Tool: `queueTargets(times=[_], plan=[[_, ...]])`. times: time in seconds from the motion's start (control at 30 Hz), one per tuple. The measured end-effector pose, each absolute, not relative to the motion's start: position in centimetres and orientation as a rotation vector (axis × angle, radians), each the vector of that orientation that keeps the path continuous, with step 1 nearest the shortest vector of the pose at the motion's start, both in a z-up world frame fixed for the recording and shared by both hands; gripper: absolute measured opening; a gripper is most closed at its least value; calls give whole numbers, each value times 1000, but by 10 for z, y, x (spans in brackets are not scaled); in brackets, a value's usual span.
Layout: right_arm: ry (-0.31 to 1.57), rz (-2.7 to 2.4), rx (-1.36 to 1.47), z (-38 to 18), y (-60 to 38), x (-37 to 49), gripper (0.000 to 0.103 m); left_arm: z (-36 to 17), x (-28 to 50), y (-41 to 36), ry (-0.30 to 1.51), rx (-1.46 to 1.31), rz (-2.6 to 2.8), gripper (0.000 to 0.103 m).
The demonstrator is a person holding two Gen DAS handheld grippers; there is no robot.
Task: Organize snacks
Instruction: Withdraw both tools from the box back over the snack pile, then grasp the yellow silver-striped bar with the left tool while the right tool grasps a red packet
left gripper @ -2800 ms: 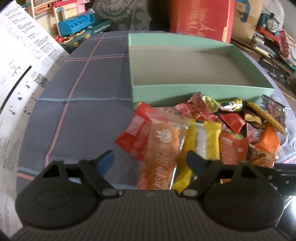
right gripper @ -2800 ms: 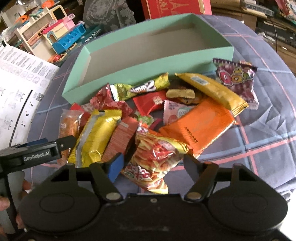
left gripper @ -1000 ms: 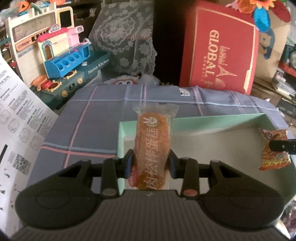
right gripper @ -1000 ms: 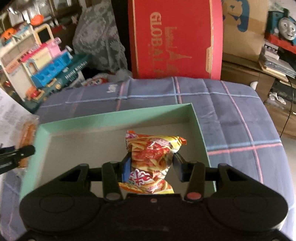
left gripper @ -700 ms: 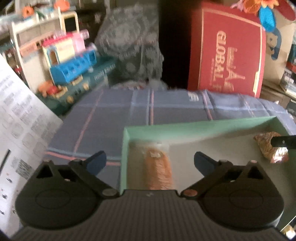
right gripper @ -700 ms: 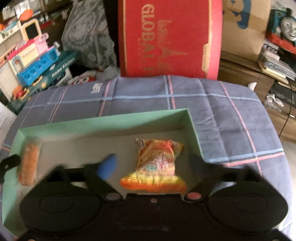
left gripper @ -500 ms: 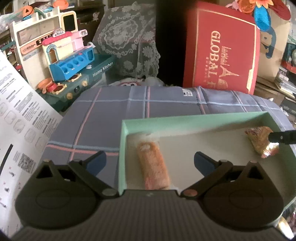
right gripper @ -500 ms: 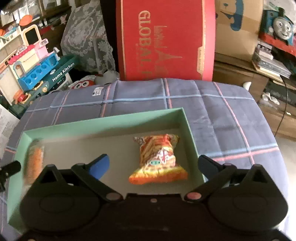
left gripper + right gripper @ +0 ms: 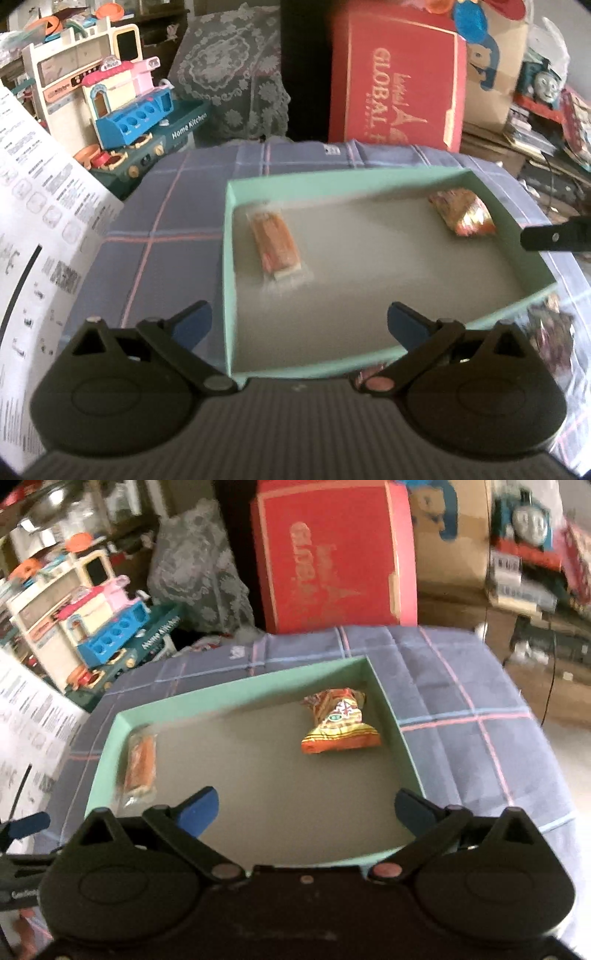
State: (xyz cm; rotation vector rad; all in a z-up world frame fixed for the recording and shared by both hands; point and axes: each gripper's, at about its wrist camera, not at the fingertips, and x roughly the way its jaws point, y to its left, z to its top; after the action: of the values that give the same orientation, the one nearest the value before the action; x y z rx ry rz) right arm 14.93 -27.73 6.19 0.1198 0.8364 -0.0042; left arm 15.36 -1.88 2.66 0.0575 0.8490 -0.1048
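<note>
The mint-green box (image 9: 258, 181) (image 9: 236, 692) lies on the plaid cloth. In its far left corner rests a long orange cake bar in clear wrap (image 9: 275, 245) (image 9: 139, 762). Near the right wall sits a yellow-and-red crisp bag (image 9: 461, 216) (image 9: 338, 725). My left gripper (image 9: 299, 326) hangs open over the box's near left part, nothing between its blue-tipped fingers. Over the near half of the box my right gripper (image 9: 306, 810) is open and empty too. One black finger of the right gripper (image 9: 554, 238) shows at the left wrist view's right edge.
A heap of loose snacks (image 9: 550, 332) peeks out past the box's near right corner. A printed white sheet (image 9: 40, 206) lies left. Behind the table stand a red gift box (image 9: 395, 92), a toy kitchen set (image 9: 122, 107) and cluttered shelves (image 9: 532, 554).
Both grippers let go of their snacks: the cake bar and the crisp bag now lie in the box. Both have pulled back toward the near edge with jaws wide.
</note>
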Motion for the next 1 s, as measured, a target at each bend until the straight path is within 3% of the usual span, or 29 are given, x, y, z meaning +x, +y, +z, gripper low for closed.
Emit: queueTargets(times=[0.17,0.37,0.77,0.87,0.93,1.0], plan=[[734,107,124,76,-266,99,103,24,119,-11,853,44,-112,103],[861,101,113,68,-247,72,103,5,84,4,883,34,-115,103],[930,114,196,28,-227,38,103,-32,53,3,956,4,-174,103],[969,121,239,16,-232,36,93,-35,52,-8,954,-7,-219,103],[984,102,230,10,-231,33,88,-39,52,-14,950,-1,-243,88],[1000,87,226,6,-232,30,82,-44,54,-17,974,-2,-278,49]])
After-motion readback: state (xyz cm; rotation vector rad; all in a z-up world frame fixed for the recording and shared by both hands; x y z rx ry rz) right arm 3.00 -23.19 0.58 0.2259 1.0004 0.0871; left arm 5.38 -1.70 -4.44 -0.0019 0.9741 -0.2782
